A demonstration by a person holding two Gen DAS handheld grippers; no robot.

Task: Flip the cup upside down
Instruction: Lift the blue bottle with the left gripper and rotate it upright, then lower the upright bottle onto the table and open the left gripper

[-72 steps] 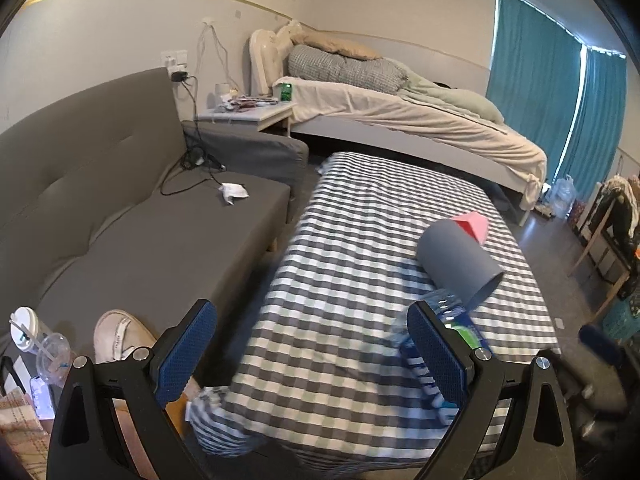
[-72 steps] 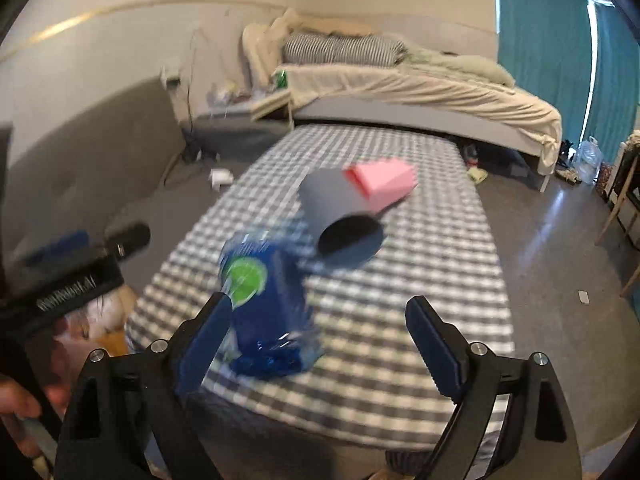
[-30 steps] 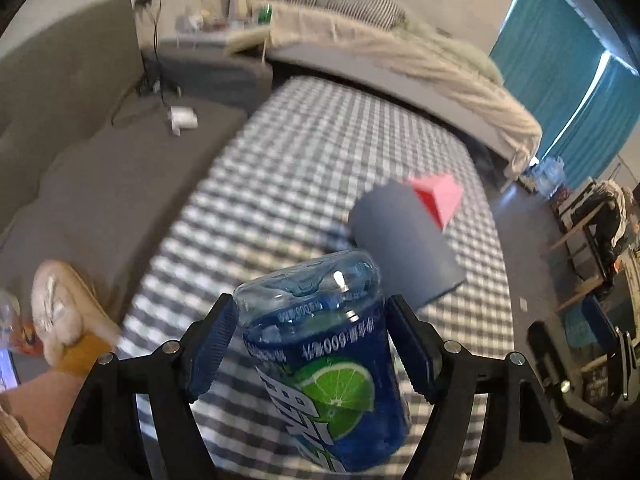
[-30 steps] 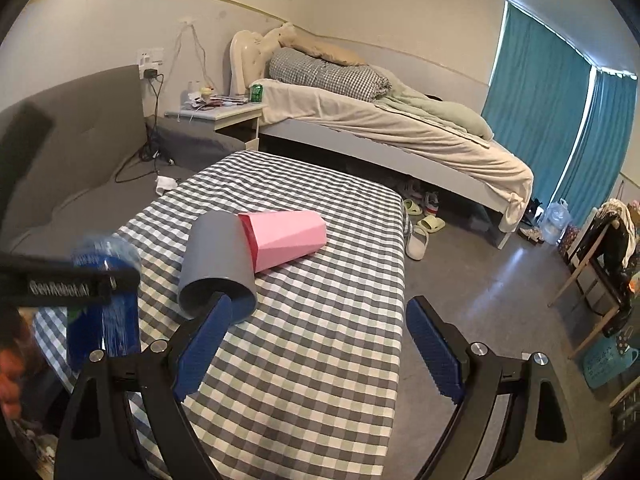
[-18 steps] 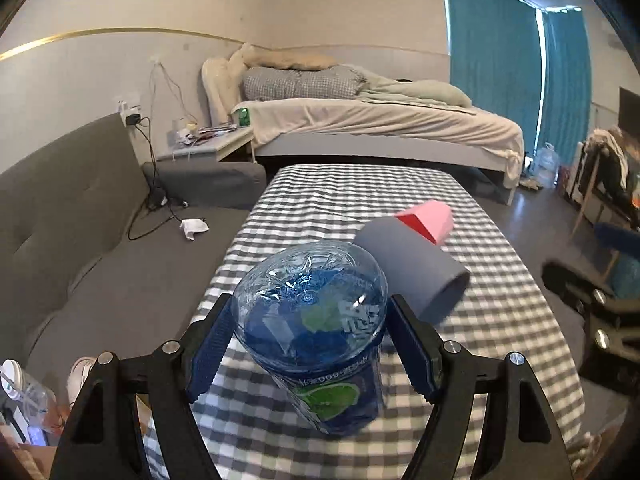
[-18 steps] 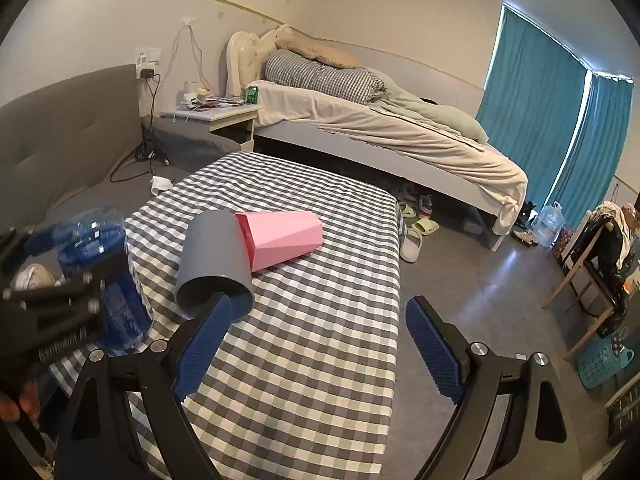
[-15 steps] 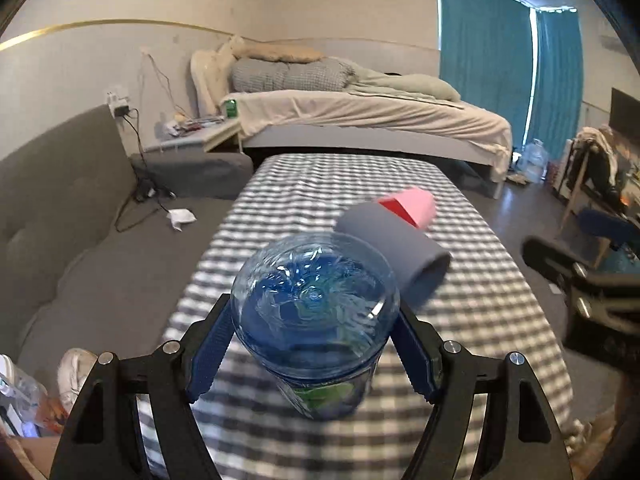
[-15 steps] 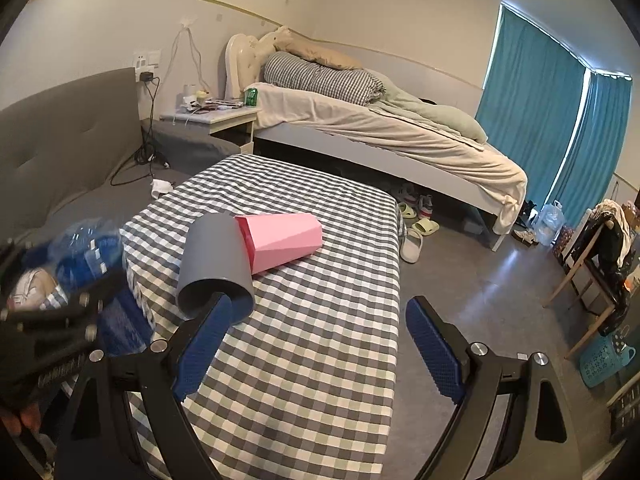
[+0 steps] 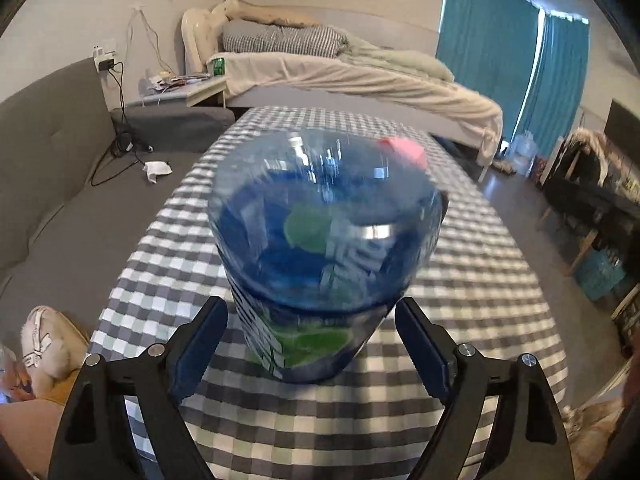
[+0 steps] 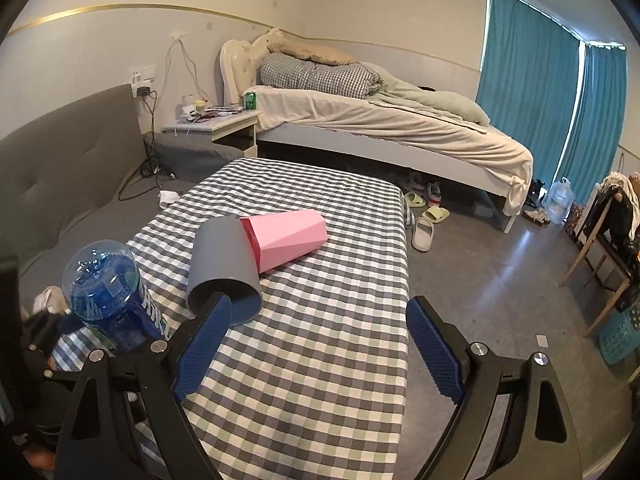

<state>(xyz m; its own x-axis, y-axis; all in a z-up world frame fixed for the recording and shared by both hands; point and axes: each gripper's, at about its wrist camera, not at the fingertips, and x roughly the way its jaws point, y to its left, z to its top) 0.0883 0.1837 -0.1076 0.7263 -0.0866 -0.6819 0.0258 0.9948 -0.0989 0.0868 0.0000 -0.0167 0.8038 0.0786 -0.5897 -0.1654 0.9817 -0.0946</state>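
A blue see-through cup (image 9: 328,240) with a lime label stands mouth down on the checked table (image 9: 460,280), its domed bottom up and blurred. My left gripper (image 9: 310,308) is open around its lower part, with a thin gap beside each pad. In the right wrist view the same cup (image 10: 108,292) stands at the table's near left corner, leaning slightly left. My right gripper (image 10: 320,304) hangs open and empty over the table's near end. A grey cup (image 10: 224,260) and a pink cup (image 10: 288,238) lie on their sides mid-table.
A grey sofa (image 10: 60,168) runs along the table's left side. Beyond it are a nightstand (image 10: 216,124) and a bed (image 10: 380,128). Slippers (image 10: 424,236) lie on the floor to the right, and a wooden chair (image 10: 600,232) stands further right.
The left gripper lifted the blue cup, turned it mouth down and set it on the table, and its fingers have now spread slightly off it. The right gripper has barely moved.
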